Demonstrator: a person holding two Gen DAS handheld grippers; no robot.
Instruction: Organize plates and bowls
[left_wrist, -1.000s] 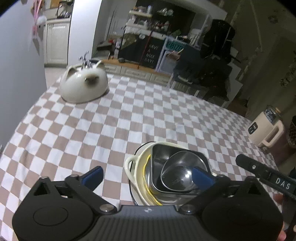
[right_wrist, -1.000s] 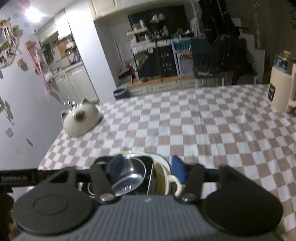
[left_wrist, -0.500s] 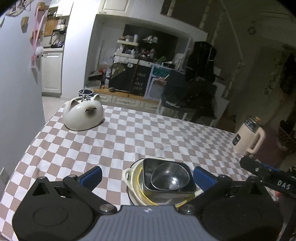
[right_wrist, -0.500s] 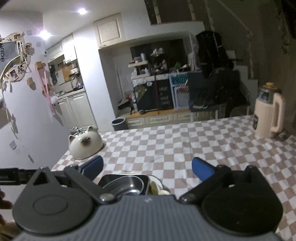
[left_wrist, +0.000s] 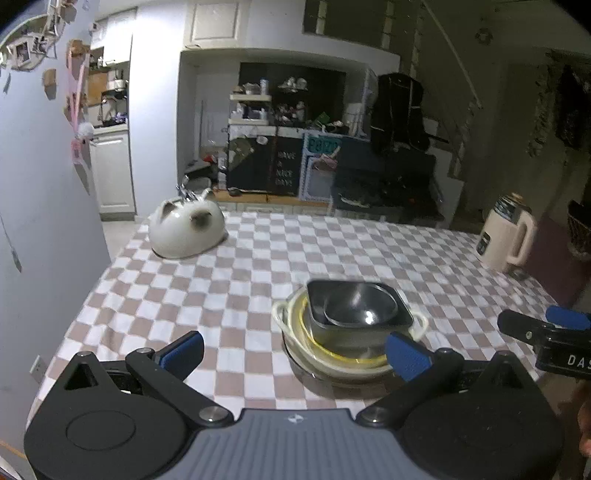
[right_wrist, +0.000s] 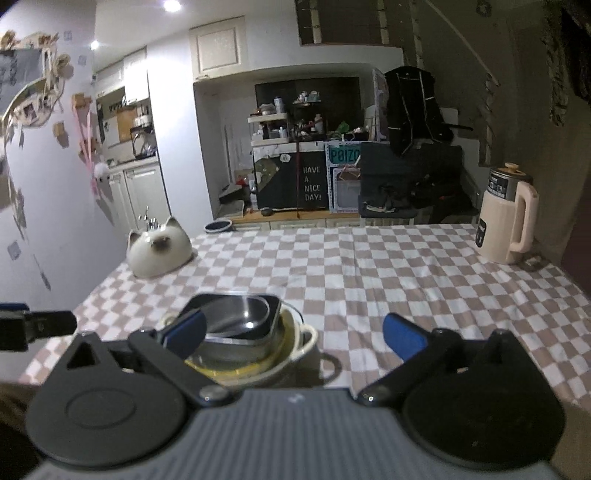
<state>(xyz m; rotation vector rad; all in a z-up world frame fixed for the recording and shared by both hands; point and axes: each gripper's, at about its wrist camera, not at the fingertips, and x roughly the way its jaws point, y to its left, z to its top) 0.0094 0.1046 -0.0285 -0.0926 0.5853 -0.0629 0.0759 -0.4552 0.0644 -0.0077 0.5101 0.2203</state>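
Note:
A stack of dishes stands near the table's front edge: a cream two-handled bowl (left_wrist: 291, 325) at the bottom, a square steel dish (left_wrist: 402, 317) inside it and a round steel bowl (left_wrist: 354, 306) on top. The stack also shows in the right wrist view (right_wrist: 258, 354). My left gripper (left_wrist: 293, 349) is open and empty, held back from the stack, which lies toward its right finger. My right gripper (right_wrist: 293, 330) is open and empty, with the stack behind its left finger. A cat-shaped white bowl (left_wrist: 186, 230) lies upside down at the table's far left.
The table has a brown and white checked cloth (left_wrist: 280, 254). A cream jug (right_wrist: 506, 218) stands at the far right edge. The right gripper's finger (left_wrist: 532, 328) shows at the right of the left wrist view. A wall runs along the left side.
Both grippers have pulled back and up from the stack. The right gripper's jaws, narrow around the stack's rim a second ago, have opened wide. The stack has stayed in place.

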